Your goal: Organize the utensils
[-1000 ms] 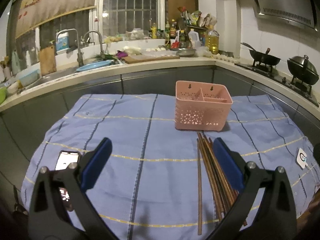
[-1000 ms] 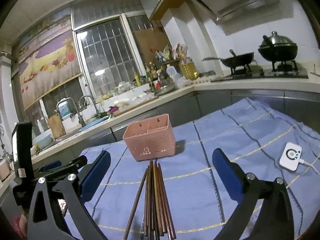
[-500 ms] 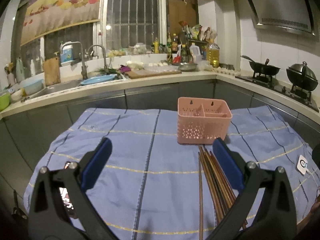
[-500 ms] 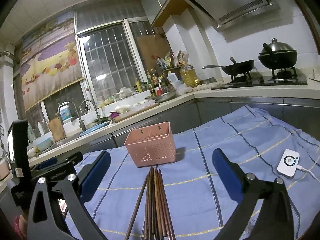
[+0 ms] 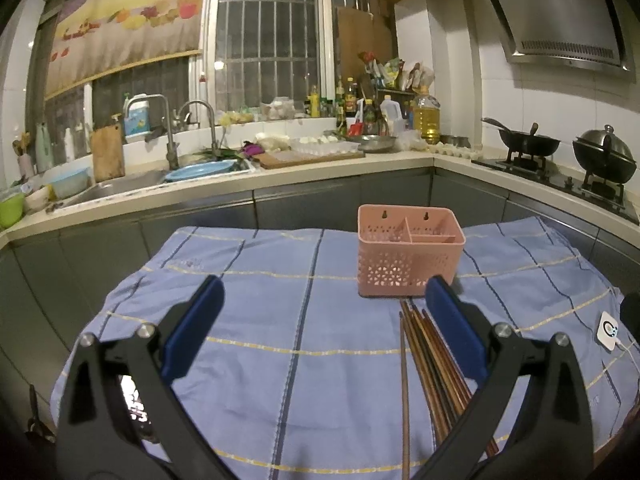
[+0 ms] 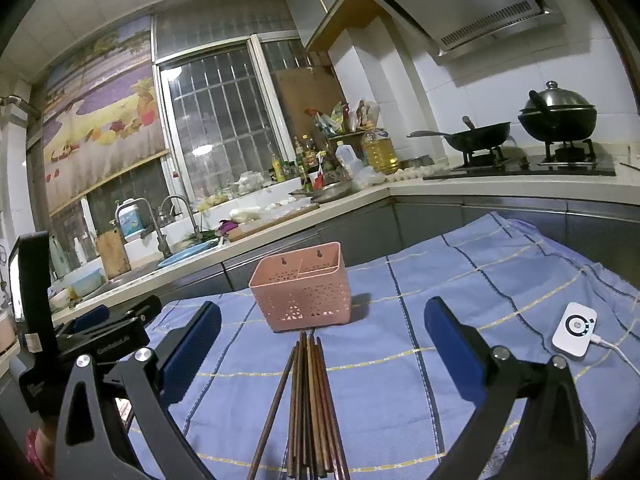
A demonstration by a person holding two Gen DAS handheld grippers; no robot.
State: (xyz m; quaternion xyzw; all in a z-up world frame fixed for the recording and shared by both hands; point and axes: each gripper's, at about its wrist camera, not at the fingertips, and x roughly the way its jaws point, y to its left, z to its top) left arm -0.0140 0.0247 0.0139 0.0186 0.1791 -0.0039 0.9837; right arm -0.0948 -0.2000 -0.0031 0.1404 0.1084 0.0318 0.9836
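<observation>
A pink perforated utensil basket with divided compartments stands upright and empty on the blue striped cloth. Just in front of it lies a bundle of several brown wooden chopsticks, pointing toward the basket. My left gripper hovers open above the cloth, left of the chopsticks, its right finger over them in the view. My right gripper is open too, held above the chopsticks, which lie between its fingers in the view. Neither holds anything.
A white round-button device with a cable lies on the cloth at the right. A phone rests at the cloth's near left. The left gripper's body shows left in the right wrist view. Kitchen counters, sink and stove ring the table.
Both cameras have tilted up and drawn back slightly, so basket and chopsticks sit lower in view. Both grippers stay open and nothing was grasped.
</observation>
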